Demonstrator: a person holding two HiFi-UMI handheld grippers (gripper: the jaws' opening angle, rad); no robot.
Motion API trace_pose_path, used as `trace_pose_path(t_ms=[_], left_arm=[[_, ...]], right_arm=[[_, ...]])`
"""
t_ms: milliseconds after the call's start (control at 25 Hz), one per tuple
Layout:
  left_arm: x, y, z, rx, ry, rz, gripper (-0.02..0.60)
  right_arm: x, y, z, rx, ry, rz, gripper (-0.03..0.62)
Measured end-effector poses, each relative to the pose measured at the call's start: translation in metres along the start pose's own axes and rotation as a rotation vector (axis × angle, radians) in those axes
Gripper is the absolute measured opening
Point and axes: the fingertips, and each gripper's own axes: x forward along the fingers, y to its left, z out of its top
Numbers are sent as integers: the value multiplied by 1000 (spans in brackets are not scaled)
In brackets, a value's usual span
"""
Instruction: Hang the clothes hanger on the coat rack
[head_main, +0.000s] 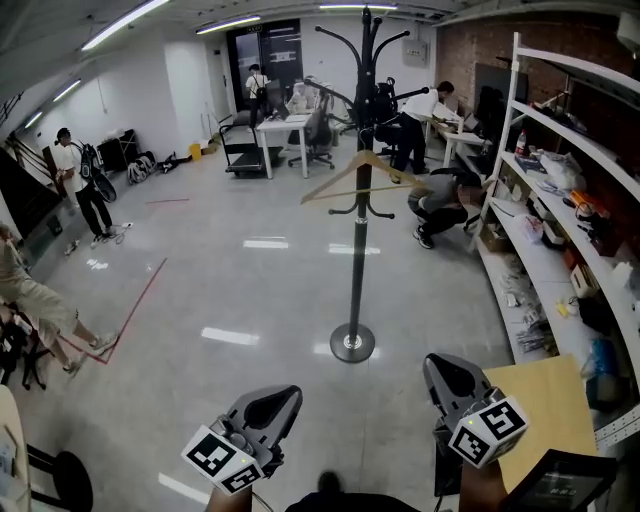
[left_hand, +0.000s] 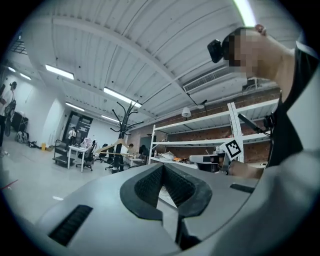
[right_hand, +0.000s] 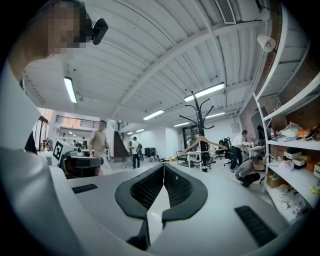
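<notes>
We're in a big open office with a glossy grey floor (head_main: 230, 290) and a white shelving unit (head_main: 560, 130) down the right-hand brick wall, its shelves full of small clutter we can't really make out. The wooden clothes hanger (head_main: 350, 180) hangs on the black coat rack (head_main: 358, 215) mid-floor, well apart from both grippers. The left gripper (head_main: 272, 405) and right gripper (head_main: 450, 378) sit low by us — both have jaws closed tip to tip, holding nothing.

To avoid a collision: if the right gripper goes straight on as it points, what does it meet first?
The way looks free. Ahead of the right gripper is open room; the black metal coat rack holding the wooden clothes hanger stands far off, slightly right of that line. Depth is unclear.
</notes>
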Motion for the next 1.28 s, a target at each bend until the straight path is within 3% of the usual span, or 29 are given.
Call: trace_pose_path(t_ms=[200, 440, 640, 960, 1120, 1280], left_arm=[[-18, -52, -9, -64, 18, 56, -1], [-42, -127, -27, -84, 55, 63, -1], [-67, -165, -35, -78, 89, 94, -1], [-111, -194, -24, -32, 67, 85, -1], [-137, -192, -27, -57, 26, 104, -2], [-173, -194, -40, -83, 50, 89, -1]], right_arm=[[-65, 9, -10, 35, 10, 10, 6], [-136, 15, -44, 94, 67, 28, 6], [-172, 22, -45, 113, 61, 23, 6], [-207, 57, -22, 70, 17, 19, 6], [-221, 85, -22, 48, 13, -14, 6], [-232, 133, -25, 18, 14, -17, 6]])
